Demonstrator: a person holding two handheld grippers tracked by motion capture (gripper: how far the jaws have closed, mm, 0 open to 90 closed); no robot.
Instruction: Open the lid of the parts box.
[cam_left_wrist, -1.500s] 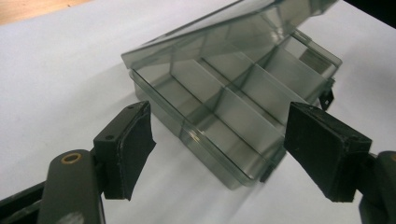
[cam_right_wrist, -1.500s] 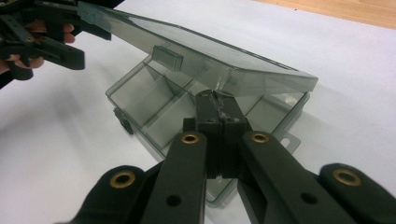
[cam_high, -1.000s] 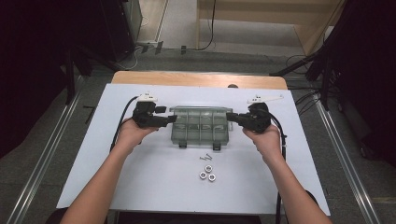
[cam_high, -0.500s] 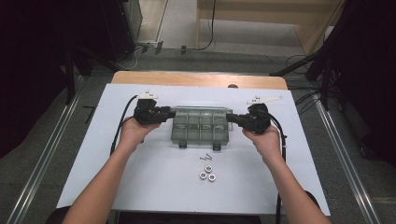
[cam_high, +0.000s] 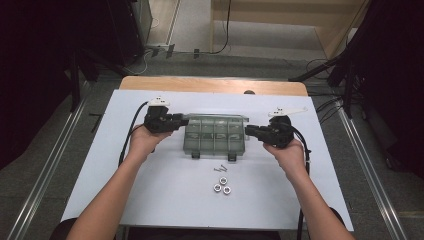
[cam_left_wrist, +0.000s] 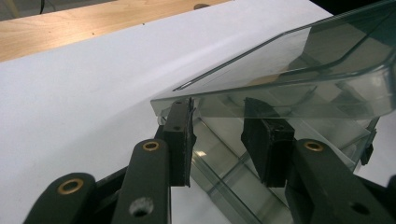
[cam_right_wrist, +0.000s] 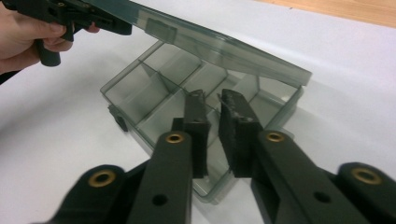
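White sheeting covers the counter (cam_high: 150, 200). At its left, the left claw (cam_high: 184, 120) is closed on the raised lid (cam_left_wrist: 289, 70), so the compartment box (cam_high: 216, 136) is kept open. The right claw (cam_high: 248, 131), just opening from the box's wall, apparently steadied it.

Three silver metal hex nuts (cam_high: 222, 185) and small grey screws (cam_high: 220, 169) lie on the white table sheet (cam_high: 165, 190), near its front-centre
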